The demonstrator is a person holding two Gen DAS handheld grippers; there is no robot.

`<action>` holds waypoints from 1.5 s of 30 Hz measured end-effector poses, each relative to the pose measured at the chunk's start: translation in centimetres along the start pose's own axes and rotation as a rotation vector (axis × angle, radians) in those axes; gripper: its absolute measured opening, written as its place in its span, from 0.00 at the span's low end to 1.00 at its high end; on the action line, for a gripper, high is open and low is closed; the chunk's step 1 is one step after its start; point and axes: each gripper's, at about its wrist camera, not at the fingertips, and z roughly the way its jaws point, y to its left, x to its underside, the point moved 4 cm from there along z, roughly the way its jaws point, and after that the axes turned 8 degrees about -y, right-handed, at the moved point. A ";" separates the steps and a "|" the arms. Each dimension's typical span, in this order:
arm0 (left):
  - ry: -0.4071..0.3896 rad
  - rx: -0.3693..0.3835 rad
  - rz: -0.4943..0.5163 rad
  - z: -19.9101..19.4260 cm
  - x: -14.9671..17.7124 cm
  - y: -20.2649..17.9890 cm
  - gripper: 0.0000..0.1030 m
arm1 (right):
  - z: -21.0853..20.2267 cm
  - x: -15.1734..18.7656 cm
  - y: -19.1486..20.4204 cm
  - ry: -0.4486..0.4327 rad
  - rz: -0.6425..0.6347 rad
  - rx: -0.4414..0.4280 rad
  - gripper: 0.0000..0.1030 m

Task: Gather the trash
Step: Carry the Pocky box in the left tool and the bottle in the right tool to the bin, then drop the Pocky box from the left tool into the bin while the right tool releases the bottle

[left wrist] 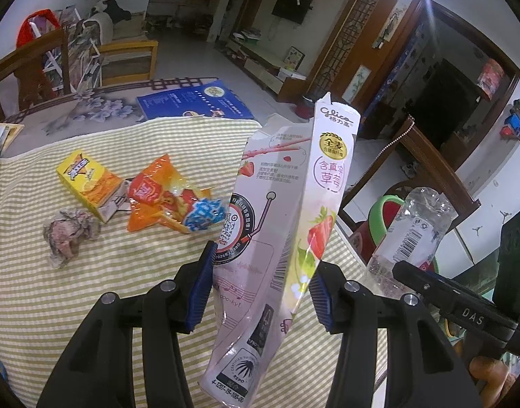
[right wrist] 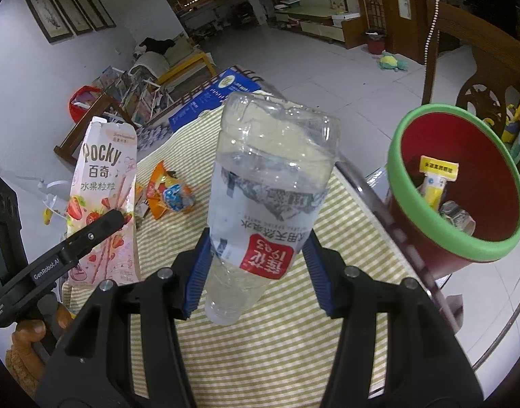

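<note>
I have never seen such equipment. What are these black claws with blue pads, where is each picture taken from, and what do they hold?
No robot: a person carries two hand-held grippers, each with a wide-angle camera looking along its fingers. The left wrist view shows the left gripper clamping a flattened pink Pocky biscuit box. The right wrist view shows the right gripper clamping an empty clear plastic water bottle. On the green-striped tablecloth lie a yellow drink carton, an orange snack wrapper and a crumpled paper ball. Beside the table stands a red bin with a green rim, already holding some trash.
</note>
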 end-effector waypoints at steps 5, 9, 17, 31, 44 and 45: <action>0.006 0.003 0.010 0.9 0.0 -1.8 0.47 | -0.2 -0.8 -2.1 -0.004 0.016 0.008 0.50; 0.007 0.001 0.013 1.7 -0.3 -2.8 0.47 | 0.0 -1.6 -3.5 -0.006 0.022 0.009 0.50; 0.001 -0.005 0.016 3.3 -0.9 -5.1 0.47 | 0.3 -3.5 -6.2 -0.013 0.023 0.004 0.50; 0.011 -0.025 0.026 5.6 -1.6 -9.1 0.47 | 1.0 -6.2 -10.9 -0.012 0.034 -0.012 0.50; 0.020 0.044 0.085 8.5 -2.7 -15.3 0.47 | -0.5 -7.7 -17.1 -0.044 0.090 0.039 0.50; 0.022 0.053 0.091 8.8 -2.7 -15.8 0.47 | -0.7 -7.7 -17.6 -0.048 0.094 0.049 0.50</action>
